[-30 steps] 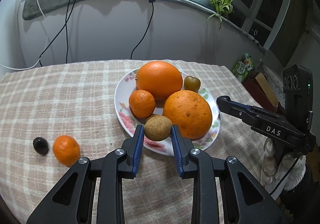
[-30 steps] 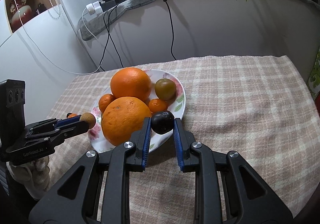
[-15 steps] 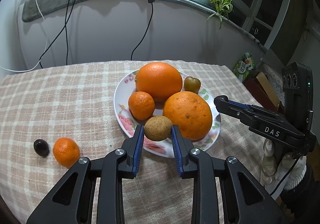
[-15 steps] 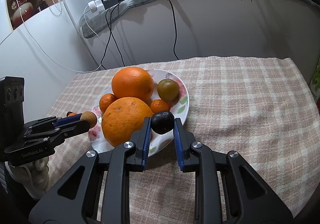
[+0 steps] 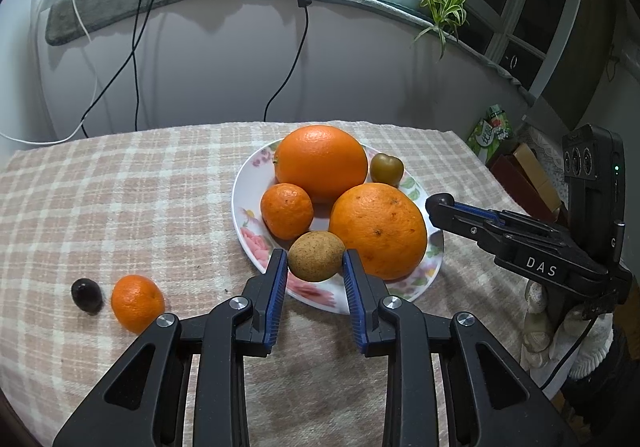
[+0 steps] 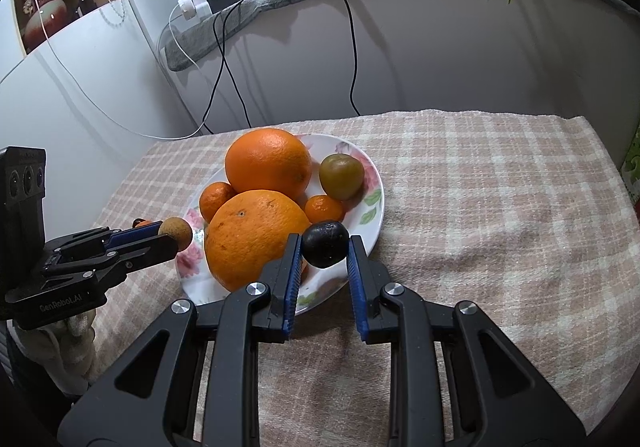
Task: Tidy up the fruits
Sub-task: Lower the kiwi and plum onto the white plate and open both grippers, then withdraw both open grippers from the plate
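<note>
1. Brown and speckled, the small round fruit (image 5: 316, 256) is pinched between the blue pads of the left gripper (image 5: 315, 267), over the near rim of the flowered plate (image 5: 245, 203). It is a little wider than tall, with its long axis running from one pad to the other.
2. Dark, almost black, the plum (image 6: 325, 243) is pinched in the same manner by the right gripper (image 6: 325, 252), also over the near rim of the plate in its own view. It looks nearly round, so I cannot tell any clear direction for it.
3. On the plate lie two large oranges (image 5: 321, 162), one behind the other, a mandarin (image 5: 286, 210) on the left of them and a greenish-brown fruit (image 5: 386, 168) at the far right edge. A second small mandarin (image 6: 324, 208) shows only in the right wrist view (the front orange hides it in the other one).
4. Left of the plate, on the checked tablecloth (image 5: 120, 187), a loose mandarin (image 5: 137, 303) lies just beside a second dark plum (image 5: 86, 295); whether they touch is hard to see.
5. Whether each held fruit touches the plate or stays a little above it, I cannot tell. In the left wrist view the fingertip of the right gripper covers its plum.
6. A gloved hand (image 5: 538, 331) under the right gripper is partly cut off at the picture edge.
</note>
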`<action>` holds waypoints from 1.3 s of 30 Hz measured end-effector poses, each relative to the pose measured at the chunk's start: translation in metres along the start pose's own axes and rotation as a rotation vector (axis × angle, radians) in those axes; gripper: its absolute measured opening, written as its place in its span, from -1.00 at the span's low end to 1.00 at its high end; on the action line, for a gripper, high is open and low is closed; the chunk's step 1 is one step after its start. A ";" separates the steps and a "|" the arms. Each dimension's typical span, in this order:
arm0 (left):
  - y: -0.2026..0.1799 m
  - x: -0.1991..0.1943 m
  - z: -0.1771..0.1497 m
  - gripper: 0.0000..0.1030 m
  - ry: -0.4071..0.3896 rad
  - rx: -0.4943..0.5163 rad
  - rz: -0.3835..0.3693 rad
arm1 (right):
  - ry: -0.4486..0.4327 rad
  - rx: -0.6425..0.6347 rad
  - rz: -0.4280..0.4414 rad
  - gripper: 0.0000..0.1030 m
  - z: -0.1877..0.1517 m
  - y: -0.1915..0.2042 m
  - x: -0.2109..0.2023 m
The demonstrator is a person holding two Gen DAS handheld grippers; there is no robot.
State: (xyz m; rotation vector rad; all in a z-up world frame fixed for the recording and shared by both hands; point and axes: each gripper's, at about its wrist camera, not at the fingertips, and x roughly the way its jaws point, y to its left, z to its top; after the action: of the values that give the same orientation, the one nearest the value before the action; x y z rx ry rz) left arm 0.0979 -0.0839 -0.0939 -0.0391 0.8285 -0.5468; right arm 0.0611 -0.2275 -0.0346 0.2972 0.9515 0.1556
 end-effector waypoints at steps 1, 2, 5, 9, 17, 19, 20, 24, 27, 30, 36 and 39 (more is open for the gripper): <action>0.000 0.000 0.000 -0.47 0.000 0.000 0.000 | 0.001 -0.003 -0.001 -0.54 0.000 0.000 0.000; 0.000 0.000 0.000 -0.47 -0.001 0.000 0.000 | 0.002 -0.004 0.000 -0.54 0.000 0.001 0.000; 0.000 0.000 0.000 -0.47 0.000 -0.001 0.001 | 0.003 -0.006 0.001 -0.54 0.000 0.001 0.000; 0.000 -0.001 0.000 -0.46 0.000 0.001 0.000 | 0.008 -0.009 0.004 -0.52 0.000 0.001 0.000; 0.000 -0.004 0.000 0.01 -0.012 0.003 0.007 | -0.020 -0.017 0.002 0.12 0.001 0.004 -0.005; 0.000 -0.004 0.000 0.04 -0.015 0.004 0.006 | -0.022 -0.023 0.007 0.15 0.002 0.005 -0.007; 0.000 -0.005 0.000 0.09 -0.015 0.005 0.006 | -0.022 -0.027 0.010 0.25 0.002 0.006 -0.007; -0.001 -0.006 -0.001 0.34 -0.025 0.006 0.014 | -0.037 -0.039 0.008 0.51 0.001 0.009 -0.011; -0.001 -0.007 0.000 0.42 -0.028 0.004 0.022 | -0.045 -0.041 0.015 0.60 0.003 0.010 -0.013; -0.001 -0.009 0.000 0.46 -0.031 0.006 0.029 | -0.049 -0.046 0.015 0.65 0.003 0.011 -0.015; 0.001 -0.012 0.000 0.46 -0.035 0.004 0.038 | -0.048 -0.054 0.016 0.68 0.006 0.015 -0.015; 0.002 -0.014 -0.001 0.46 -0.037 0.000 0.039 | -0.049 -0.062 0.015 0.68 0.006 0.018 -0.016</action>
State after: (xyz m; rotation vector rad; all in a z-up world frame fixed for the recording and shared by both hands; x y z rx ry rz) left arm 0.0911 -0.0751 -0.0854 -0.0327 0.7917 -0.5082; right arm 0.0567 -0.2157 -0.0131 0.2505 0.8947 0.1907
